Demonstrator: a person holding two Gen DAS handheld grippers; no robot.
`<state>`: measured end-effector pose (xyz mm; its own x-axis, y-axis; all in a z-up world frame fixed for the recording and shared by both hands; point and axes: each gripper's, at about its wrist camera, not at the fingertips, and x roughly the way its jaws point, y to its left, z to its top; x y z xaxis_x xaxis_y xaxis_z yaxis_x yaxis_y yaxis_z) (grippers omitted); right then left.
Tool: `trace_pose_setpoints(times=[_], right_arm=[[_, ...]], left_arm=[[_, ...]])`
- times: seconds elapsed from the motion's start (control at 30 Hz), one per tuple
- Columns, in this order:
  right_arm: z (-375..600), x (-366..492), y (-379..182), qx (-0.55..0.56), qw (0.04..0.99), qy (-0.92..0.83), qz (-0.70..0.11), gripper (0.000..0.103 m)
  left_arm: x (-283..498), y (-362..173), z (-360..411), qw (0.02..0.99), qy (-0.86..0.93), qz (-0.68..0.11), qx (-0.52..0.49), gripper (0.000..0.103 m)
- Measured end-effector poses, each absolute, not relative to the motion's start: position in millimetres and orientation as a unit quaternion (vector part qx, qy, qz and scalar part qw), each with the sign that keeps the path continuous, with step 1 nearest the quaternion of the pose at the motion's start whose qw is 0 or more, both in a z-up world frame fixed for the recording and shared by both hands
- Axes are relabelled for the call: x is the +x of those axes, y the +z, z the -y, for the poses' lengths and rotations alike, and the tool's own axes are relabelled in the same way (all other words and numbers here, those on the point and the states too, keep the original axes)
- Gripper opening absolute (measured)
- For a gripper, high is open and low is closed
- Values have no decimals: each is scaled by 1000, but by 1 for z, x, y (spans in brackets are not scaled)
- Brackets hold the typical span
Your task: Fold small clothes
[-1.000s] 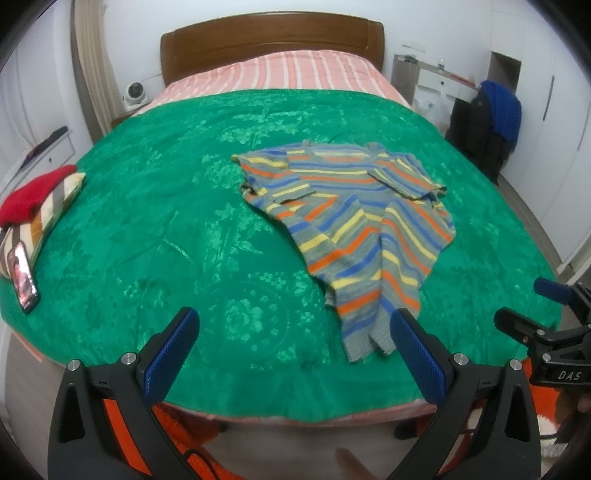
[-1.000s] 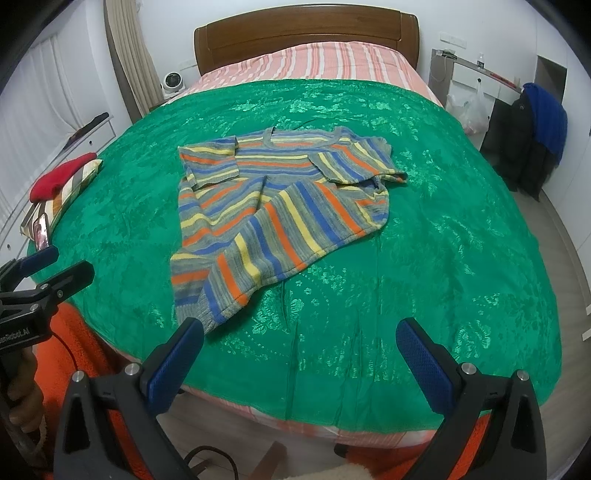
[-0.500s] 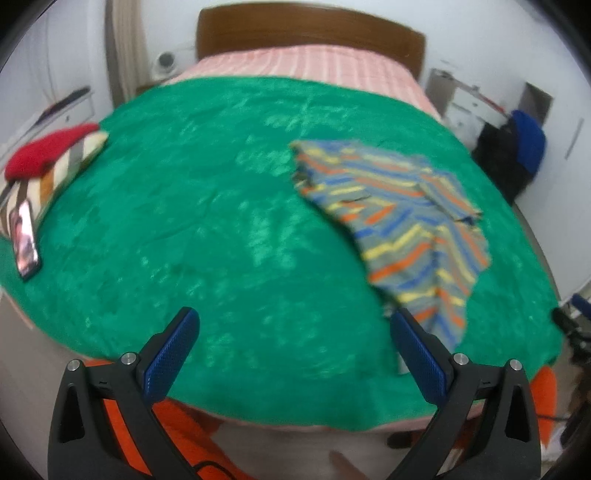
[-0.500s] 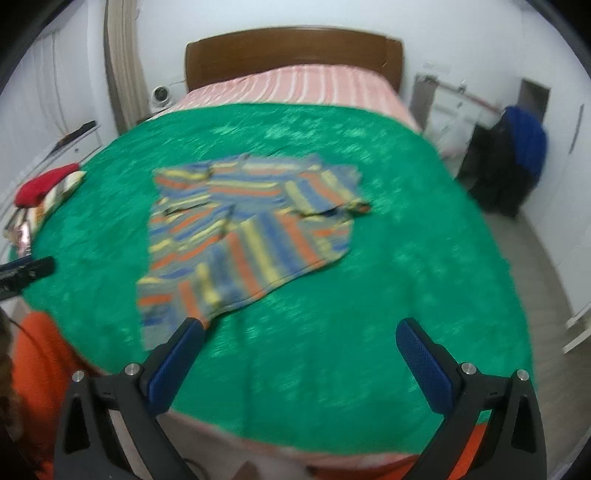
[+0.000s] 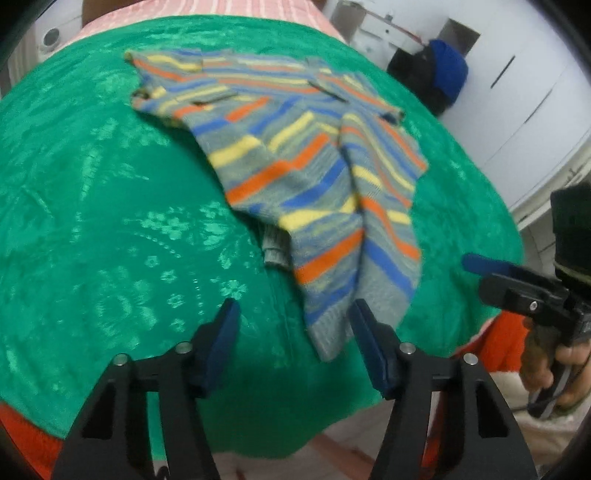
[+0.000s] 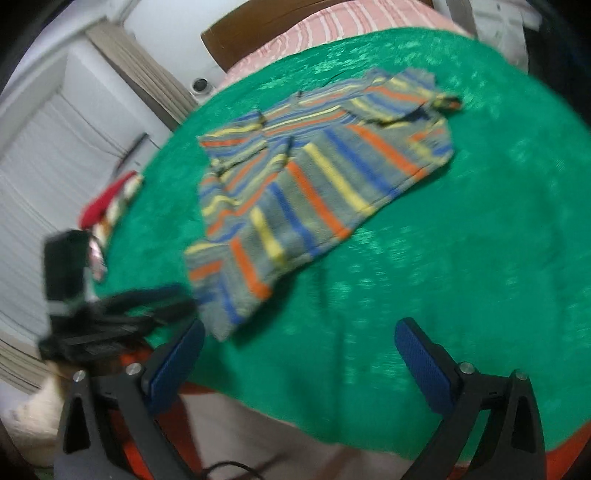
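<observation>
Your left gripper points down at the green patterned bedspread, its blue-padded jaws apart and closing with only the hem corner of the grey knitted sweater with orange, yellow and blue stripes between them, unpinched; the rest of the sweater spreads ahead of it. Your right gripper is wide and closing on nothing; the sweater lies ahead, to its left.

White walls, wooden headboard, bed under green bedspread.
</observation>
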<state>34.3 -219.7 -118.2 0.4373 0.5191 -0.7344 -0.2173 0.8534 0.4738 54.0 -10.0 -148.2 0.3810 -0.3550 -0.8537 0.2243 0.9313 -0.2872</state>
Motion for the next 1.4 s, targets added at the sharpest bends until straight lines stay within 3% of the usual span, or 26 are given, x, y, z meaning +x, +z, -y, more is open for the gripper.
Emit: trace_pose_setpoints(times=[0.03, 0.13, 0.17, 0.2, 0.23, 0.4, 0.5, 0.67, 0.97, 1.2, 1.27, 1.4], right_arm=[[214, 40, -126, 168, 822, 244, -486, 75], [197, 56, -145, 212, 788, 294, -498, 59], [192, 63, -151, 233, 776, 311, -497, 54], [187, 68, -157, 254, 763, 328, -495, 34], [184, 71, -159, 262, 757, 332, -498, 13], [197, 52, -125, 229, 775, 335, -484, 5], [223, 30, -89, 192, 795, 336, -468, 5], [285, -5, -54, 173, 808, 308, -472, 5], [301, 0, -148, 139, 784, 189, -575, 5], [326, -10, -101, 134, 800, 170, -560, 4], [329, -11, -101, 121, 800, 164, -565, 4], [324, 2, -158, 110, 769, 138, -614, 4]], left_arm=[[57, -153, 8, 826, -172, -532, -66, 60], [60, -154, 4, 827, -186, -521, -94, 59], [60, -152, 5, 825, -203, -517, -103, 49], [60, -151, 7, 821, -222, -515, -107, 39], [61, -152, 9, 817, -233, -518, -104, 6], [58, -141, -7, 808, -237, -521, -140, 3], [39, -104, -49, 805, -253, -507, -174, 3], [15, -73, -103, 816, -212, -521, -130, 3], [4, -144, -119, 777, -131, -605, -115, 3], [-18, -101, -129, 784, -167, -581, -139, 3], [-13, -112, -124, 784, -148, -595, -99, 3], [0, -165, -107, 763, -97, -638, -36, 3]])
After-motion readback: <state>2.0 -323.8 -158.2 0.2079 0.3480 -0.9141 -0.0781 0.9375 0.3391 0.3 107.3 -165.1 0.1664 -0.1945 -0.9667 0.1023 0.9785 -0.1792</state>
